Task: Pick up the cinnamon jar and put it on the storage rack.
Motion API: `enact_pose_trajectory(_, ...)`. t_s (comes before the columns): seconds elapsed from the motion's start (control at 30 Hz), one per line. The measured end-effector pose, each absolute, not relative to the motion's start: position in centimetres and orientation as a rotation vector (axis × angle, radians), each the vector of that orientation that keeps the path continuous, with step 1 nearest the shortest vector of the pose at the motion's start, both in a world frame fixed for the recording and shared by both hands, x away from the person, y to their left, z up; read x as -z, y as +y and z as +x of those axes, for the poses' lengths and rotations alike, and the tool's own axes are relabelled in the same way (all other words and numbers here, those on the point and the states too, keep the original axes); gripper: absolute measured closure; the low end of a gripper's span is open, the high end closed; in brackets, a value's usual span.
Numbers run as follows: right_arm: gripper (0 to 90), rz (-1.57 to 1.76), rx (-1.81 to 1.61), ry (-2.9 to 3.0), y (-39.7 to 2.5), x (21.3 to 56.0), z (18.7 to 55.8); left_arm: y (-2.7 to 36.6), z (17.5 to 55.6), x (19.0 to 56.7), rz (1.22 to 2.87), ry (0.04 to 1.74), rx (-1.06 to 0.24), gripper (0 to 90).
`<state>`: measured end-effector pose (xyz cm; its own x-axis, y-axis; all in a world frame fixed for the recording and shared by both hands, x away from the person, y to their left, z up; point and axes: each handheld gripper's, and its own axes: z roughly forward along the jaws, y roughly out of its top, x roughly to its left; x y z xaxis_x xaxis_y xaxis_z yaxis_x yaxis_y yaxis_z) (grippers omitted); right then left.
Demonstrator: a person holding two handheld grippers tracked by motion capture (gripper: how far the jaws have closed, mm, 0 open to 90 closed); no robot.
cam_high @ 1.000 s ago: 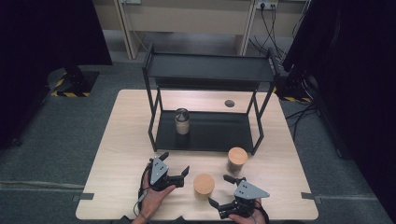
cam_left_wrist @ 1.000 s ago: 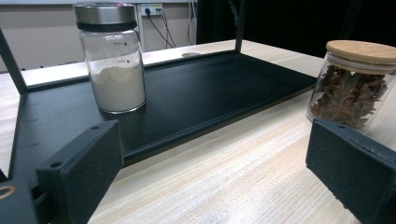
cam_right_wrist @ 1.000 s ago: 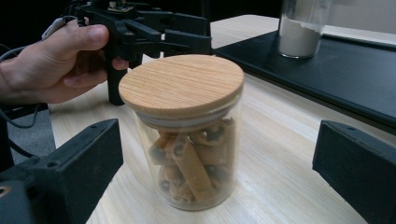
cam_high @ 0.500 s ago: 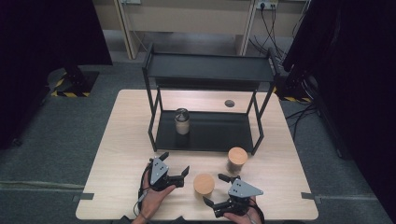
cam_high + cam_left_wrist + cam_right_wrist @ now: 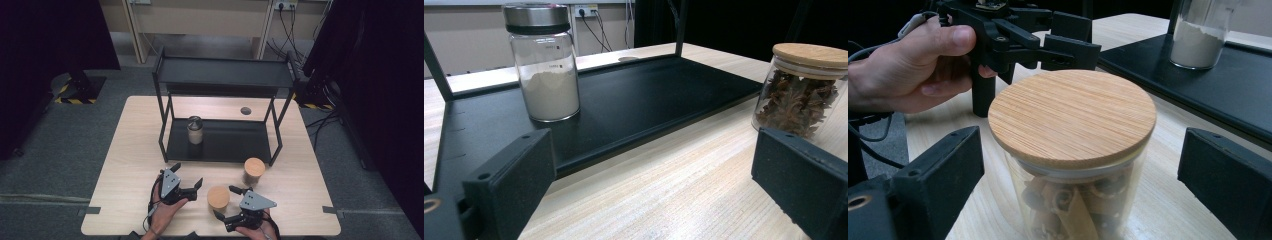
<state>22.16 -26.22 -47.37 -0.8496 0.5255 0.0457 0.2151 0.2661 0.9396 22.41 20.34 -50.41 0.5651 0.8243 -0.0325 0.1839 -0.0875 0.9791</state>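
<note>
the right gripper [image 5: 226, 202] has its jaws spread wide on either side of the wooden-lidded jar [image 5: 218, 198] at the table's [image 5: 125, 150] front edge, gripping nothing. the left gripper [image 5: 188, 176], just beside it, gapes empty.

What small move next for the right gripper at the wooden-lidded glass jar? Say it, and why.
Probably ease the right gripper forward, then close. Its jaws stand open on either side of the glass jar with the round wooden lid, not yet touching the glass, and the jar stands upright on the pale wooden table.
</note>
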Motion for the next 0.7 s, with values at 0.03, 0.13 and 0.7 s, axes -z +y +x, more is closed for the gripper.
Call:
enact_pose_trajectory(0.03, 5.7, 0.682, -1.612, 2.266, -26.2, 47.4, 22.2, 20.3, 22.4, 50.4, 1.602, 0.871, -0.667, 3.5)
enact_pose_trajectory(0.13, 6.6, 0.678, -1.611, 2.270, -26.0, 47.4, 22.3, 20.3, 22.4, 50.4, 1.602, 0.870, -0.667, 3.5)
enact_pose_trajectory(0.7, 15.7, 0.646, -1.587, 2.305, -24.9, 47.1, 22.9, 20.3, 22.4, 50.4, 1.601, 0.870, -0.667, 3.5)
